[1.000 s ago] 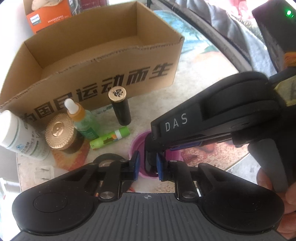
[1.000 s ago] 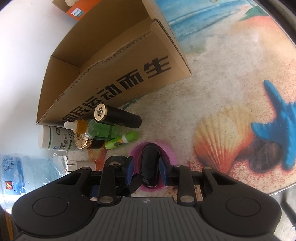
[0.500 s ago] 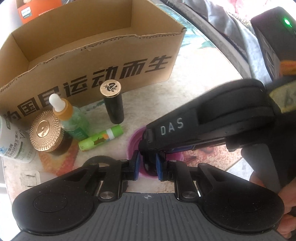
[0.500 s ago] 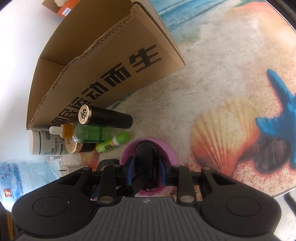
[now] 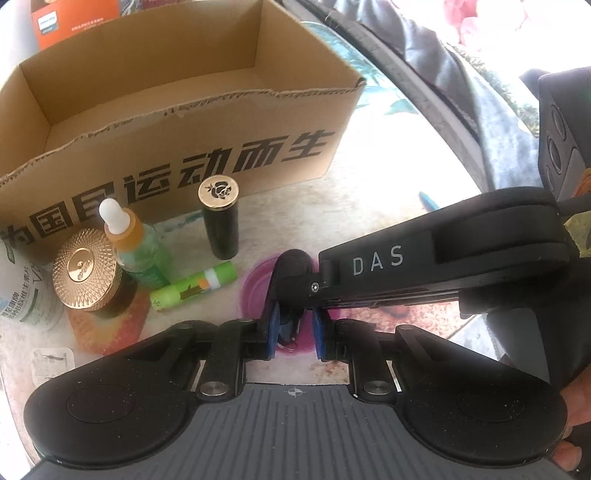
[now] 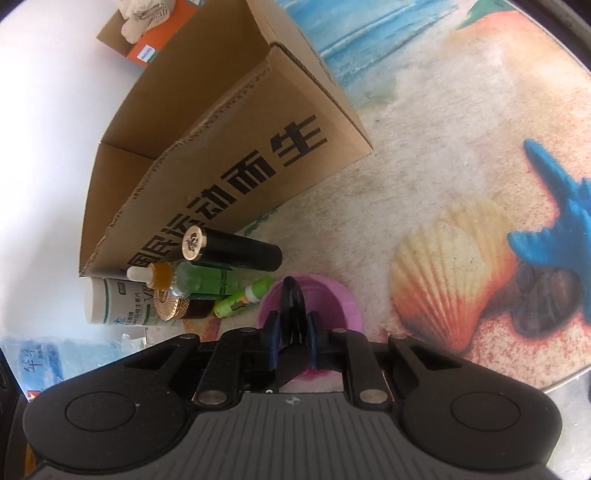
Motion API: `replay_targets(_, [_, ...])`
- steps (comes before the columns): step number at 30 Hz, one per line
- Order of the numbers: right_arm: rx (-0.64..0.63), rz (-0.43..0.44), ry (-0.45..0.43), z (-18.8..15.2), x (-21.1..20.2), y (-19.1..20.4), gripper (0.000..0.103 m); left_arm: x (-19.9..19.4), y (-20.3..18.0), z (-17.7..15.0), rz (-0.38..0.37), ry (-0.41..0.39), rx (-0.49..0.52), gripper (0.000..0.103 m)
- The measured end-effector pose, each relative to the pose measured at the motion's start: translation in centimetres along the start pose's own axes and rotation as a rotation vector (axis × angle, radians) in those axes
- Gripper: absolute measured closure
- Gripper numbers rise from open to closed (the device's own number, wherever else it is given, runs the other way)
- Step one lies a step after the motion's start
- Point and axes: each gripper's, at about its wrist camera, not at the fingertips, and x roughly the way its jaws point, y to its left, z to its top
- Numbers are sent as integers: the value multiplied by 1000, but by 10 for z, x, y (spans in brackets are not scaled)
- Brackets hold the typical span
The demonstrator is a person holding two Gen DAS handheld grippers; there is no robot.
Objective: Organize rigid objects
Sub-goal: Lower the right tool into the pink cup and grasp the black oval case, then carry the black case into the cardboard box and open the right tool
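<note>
Clamping a thin black piece (image 6: 291, 299) edge-on, the right gripper (image 6: 293, 325) reaches down into a pink cup (image 6: 332, 295) on the beach-print worktop (image 6: 424, 184); its jaws have just been closing, with the piece between the pads. The left gripper (image 5: 295, 328) points at the same cup from the near side. Its blue pads are drawn close together around the lower part of the piece, though whether they press on it cannot be told.

To the cup's left lies a green stick (image 5: 195, 286), just beside a green dropper bottle (image 5: 136, 247), a gold-lidded jar (image 5: 86, 273) and a white bottle (image 5: 22, 295). A black tube (image 5: 219, 229) with a gold cap stands upright near them. Behind the group, an open cardboard box (image 5: 221, 155) with black lettering sits on the worktop, nothing showing inside it. An orange carton (image 5: 74, 22) stands beyond the box. Fingers of a hand (image 5: 576, 406) show at the right edge of the left wrist view.
</note>
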Motion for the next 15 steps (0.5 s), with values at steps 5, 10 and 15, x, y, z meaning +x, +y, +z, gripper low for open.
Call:
replay_targets(5, [11, 11, -33, -6, -12, 2, 87, -8, -4, -4, -3, -20, 37, 85])
replay_targets(10, [55, -3, -50, -15, -11, -1, 87, -5, -11, -4, 6, -9, 70, 85])
replay_targets(15, [52, 3, -76, -17, -10, 4, 87, -7, -14, -3, 34, -34, 134, 85])
